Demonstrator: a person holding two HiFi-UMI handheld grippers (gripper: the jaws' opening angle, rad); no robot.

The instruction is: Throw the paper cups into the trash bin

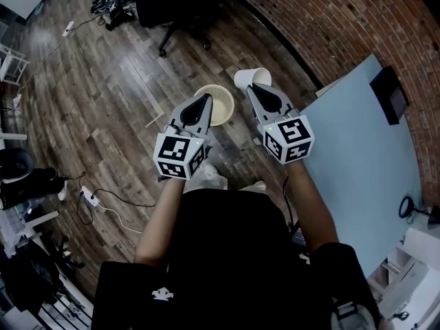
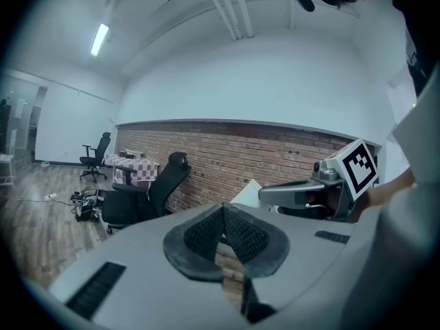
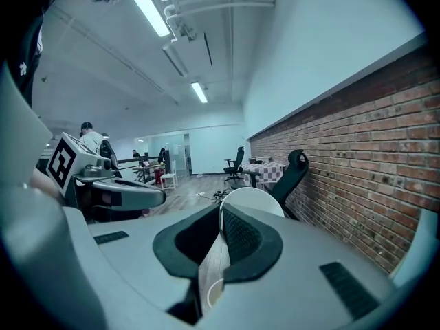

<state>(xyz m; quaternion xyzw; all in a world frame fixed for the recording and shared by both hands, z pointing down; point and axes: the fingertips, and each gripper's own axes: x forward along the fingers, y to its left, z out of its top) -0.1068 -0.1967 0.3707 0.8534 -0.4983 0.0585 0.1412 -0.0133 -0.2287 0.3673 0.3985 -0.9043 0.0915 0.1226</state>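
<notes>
While pinching the wall of a white paper cup (image 1: 249,77) between the closed-down right tongs (image 1: 254,89), holds both arms out side by side over the wooden floor (image 1: 103,95). Carries the cup at the very tip of those tongs, jutting ahead of them, up and to the right of the cream trash bin (image 1: 218,108) in the head view, beside its rim and not across its opening. Has the left tongs (image 1: 204,100) pressed together on nothing, tip overlapping the bin's near rim. Stands with the pale blue counter (image 1: 364,150) at the right, beside the brick wall (image 1: 330,19).
</notes>
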